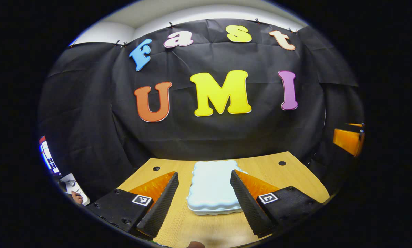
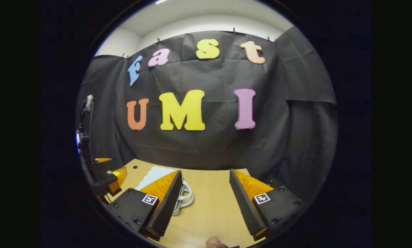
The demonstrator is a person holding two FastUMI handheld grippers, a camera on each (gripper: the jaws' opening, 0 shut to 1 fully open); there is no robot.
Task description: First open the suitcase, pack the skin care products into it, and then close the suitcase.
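Note:
A small pale blue suitcase (image 1: 213,186) lies flat and closed on the wooden table (image 1: 295,179), its ribbed lid up. My left gripper (image 1: 204,203) is open just in front of it, one finger on each side of its near end, not touching. In the right gripper view the same suitcase (image 2: 154,174) lies to the left, partly hidden behind my left finger (image 2: 168,199), with its looped handle (image 2: 185,198) pointing toward the middle. My right gripper (image 2: 206,201) is open over bare table to the right of the handle. The left gripper (image 2: 113,177) shows at the far left there.
The table has small dark holes near its far corners (image 1: 282,163). The right gripper (image 1: 347,139) shows at the far right edge of the left gripper view. Black cloth closes the back. A fingertip (image 2: 214,242) pokes in at the bottom edge.

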